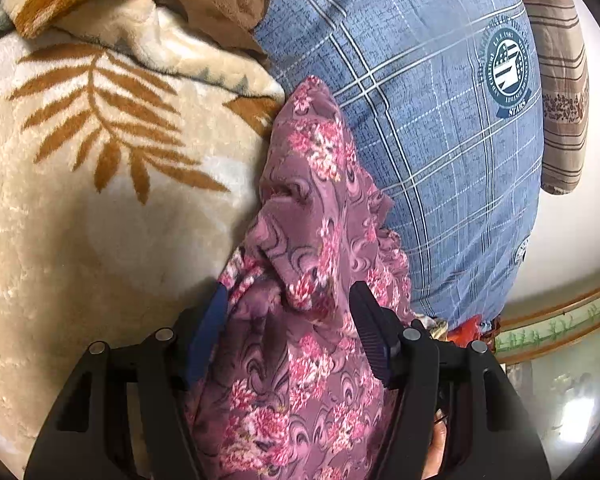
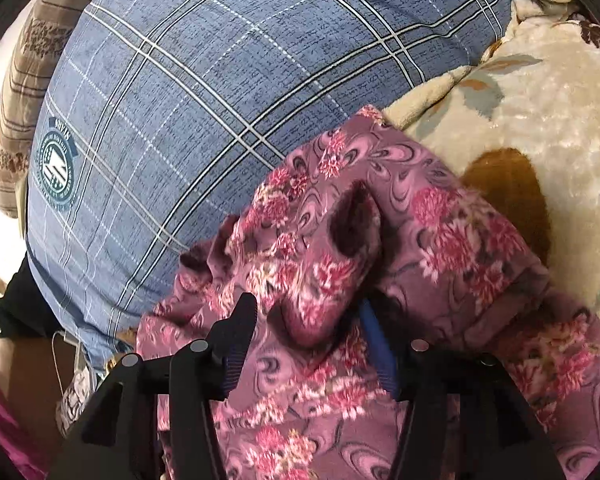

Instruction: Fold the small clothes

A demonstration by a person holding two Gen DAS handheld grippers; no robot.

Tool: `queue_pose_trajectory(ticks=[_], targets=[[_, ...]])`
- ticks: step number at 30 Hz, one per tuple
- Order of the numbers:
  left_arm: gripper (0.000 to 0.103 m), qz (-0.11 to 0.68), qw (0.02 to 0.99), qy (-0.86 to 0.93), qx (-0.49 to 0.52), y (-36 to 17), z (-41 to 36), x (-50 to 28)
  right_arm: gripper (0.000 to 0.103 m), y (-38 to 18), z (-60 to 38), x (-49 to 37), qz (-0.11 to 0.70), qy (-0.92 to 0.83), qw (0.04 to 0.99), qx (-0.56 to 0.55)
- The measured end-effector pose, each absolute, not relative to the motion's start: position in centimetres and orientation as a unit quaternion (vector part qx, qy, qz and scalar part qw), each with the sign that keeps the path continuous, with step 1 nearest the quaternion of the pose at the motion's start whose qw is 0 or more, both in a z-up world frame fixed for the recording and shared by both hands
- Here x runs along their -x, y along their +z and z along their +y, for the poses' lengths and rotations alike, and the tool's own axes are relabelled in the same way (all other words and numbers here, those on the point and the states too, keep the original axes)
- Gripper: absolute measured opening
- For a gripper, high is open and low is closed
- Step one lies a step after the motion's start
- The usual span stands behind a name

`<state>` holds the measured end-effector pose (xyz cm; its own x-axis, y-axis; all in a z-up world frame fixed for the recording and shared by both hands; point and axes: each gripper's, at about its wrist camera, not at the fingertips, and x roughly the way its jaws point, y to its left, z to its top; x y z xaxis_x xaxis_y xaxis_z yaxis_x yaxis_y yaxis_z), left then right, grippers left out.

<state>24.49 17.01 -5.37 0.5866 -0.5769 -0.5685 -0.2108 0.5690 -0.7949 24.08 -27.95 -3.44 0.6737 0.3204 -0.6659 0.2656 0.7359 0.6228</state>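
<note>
A mauve garment with pink flowers (image 1: pixel 312 208) lies bunched along the seam between a cream blanket and a blue pillow. My left gripper (image 1: pixel 290 296) has its jaws set apart, with a thick fold of the garment bunched between its fingers (image 1: pixel 366 320). In the right wrist view the same garment (image 2: pixel 440 216) spreads over the blanket edge. My right gripper (image 2: pixel 306 316) also stands wide, with the cloth heaped between its fingers (image 2: pixel 242 328) and draped over the right one. I cannot tell whether either gripper is pinching the cloth.
A large blue plaid pillow (image 1: pixel 420 140) with a round badge lies beside the garment, also in the right wrist view (image 2: pixel 204 92). A cream plush blanket with brown leaves (image 1: pixel 100 160) covers the bed (image 2: pixel 540 92). A brown striped pillow (image 1: pixel 560 80) lies behind.
</note>
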Motion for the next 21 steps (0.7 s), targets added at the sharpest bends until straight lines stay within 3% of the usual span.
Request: queue_pose_trajectory(ticks=[1,2,6,12,16,21], targets=[[0.061,0.437,0.772,-0.119,0.447,-5.3,17.0,-24.6,0.032,-3.2,-27.7,-24.5,0.408,0.029,0.84,-0.357],[0.061,0.437,0.772,-0.119,0.445,-5.2,16.9,-24.8,0.006,-2.4,-27.6,-25.0,0.404,0.049,0.843,-0.352],[0.061,0.434,0.768,-0.114,0.457,-5.6,17.4,-24.7,0.006,1.6,-29.5,-24.1,0.299,0.072,0.878,-0.367],[0.061,0.426,0.756,-0.122,0.482,-5.8,17.8,-24.2,0.011,-3.8,-32.4,-24.0,0.397,-0.003,0.841,-0.367],[0.061,0.414,0.754,-0.142,0.49,-4.6,17.1,-23.9,0.011,-4.8,-32.7,-22.8,0.386,0.008,0.833,-0.395],[0.072,0.426,0.759,-0.146,0.47,-3.7,14.8,-24.7,0.015,-4.8,-31.7,-23.3,0.385,0.008,0.844,-0.373]])
